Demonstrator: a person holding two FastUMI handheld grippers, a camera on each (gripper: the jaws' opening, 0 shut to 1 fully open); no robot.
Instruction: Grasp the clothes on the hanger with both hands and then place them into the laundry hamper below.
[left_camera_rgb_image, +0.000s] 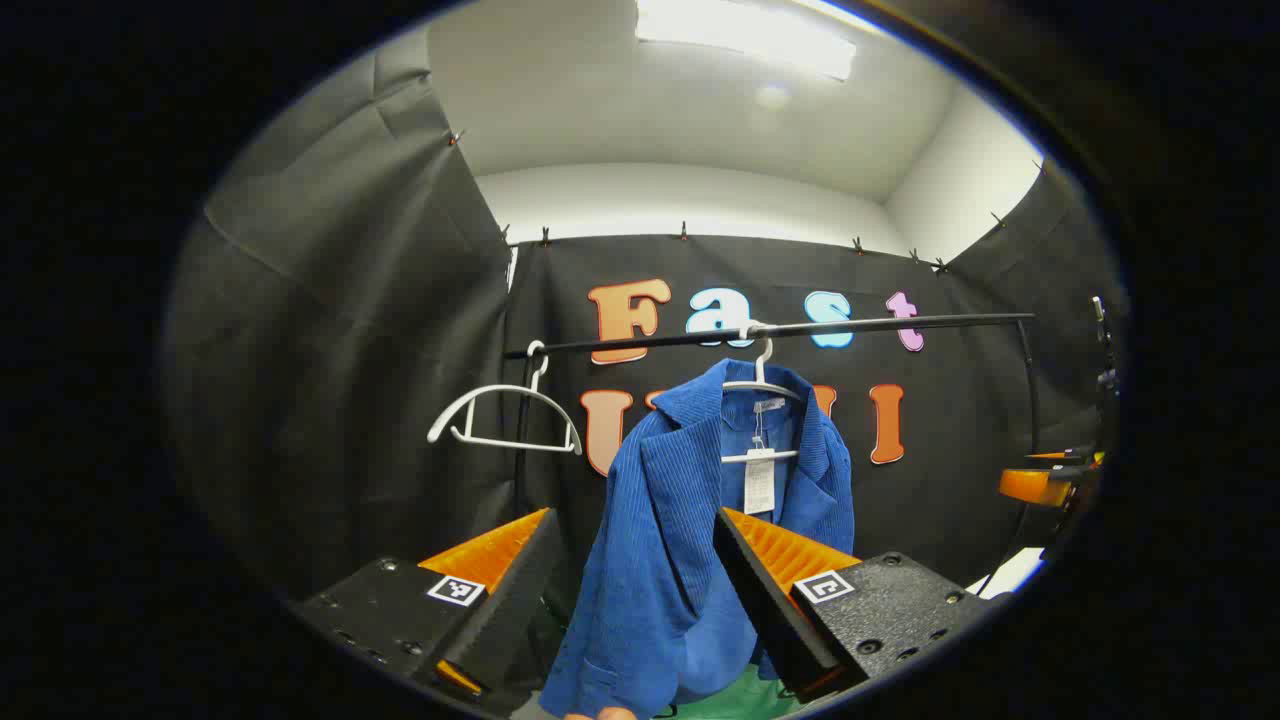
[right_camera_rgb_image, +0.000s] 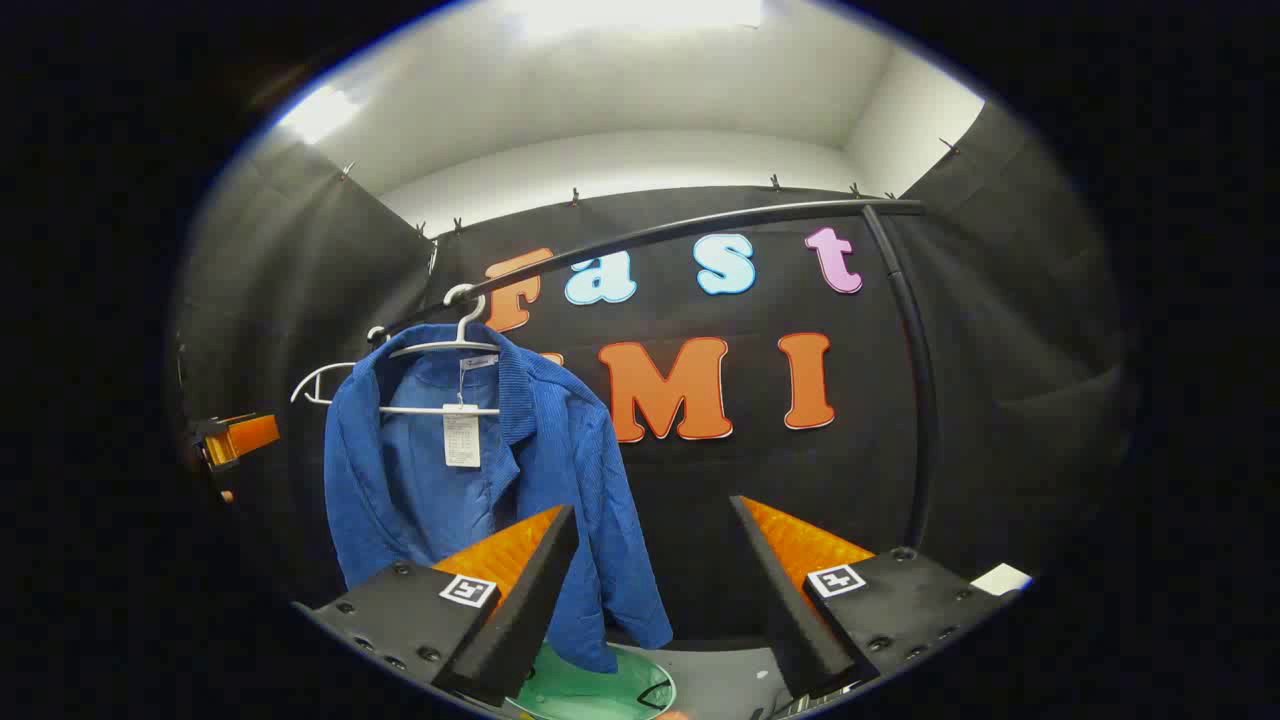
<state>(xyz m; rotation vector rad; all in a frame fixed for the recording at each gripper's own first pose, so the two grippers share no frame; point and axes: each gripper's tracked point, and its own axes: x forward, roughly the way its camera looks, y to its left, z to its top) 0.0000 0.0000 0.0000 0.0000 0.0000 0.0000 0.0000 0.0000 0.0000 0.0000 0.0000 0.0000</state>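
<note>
Left gripper view has the left gripper (left_camera_rgb_image: 640, 590) wide open, the blue corduroy jacket (left_camera_rgb_image: 690, 520) hanging between and beyond its fingers on a white hanger (left_camera_rgb_image: 760, 385). The right gripper (right_camera_rgb_image: 655, 590), also open and empty, sees the jacket up to its left, with the green laundry hamper (right_camera_rgb_image: 590, 690) below. Soft, limp cloth (probably light); I'd pinch each shoulder near the collar.
</note>
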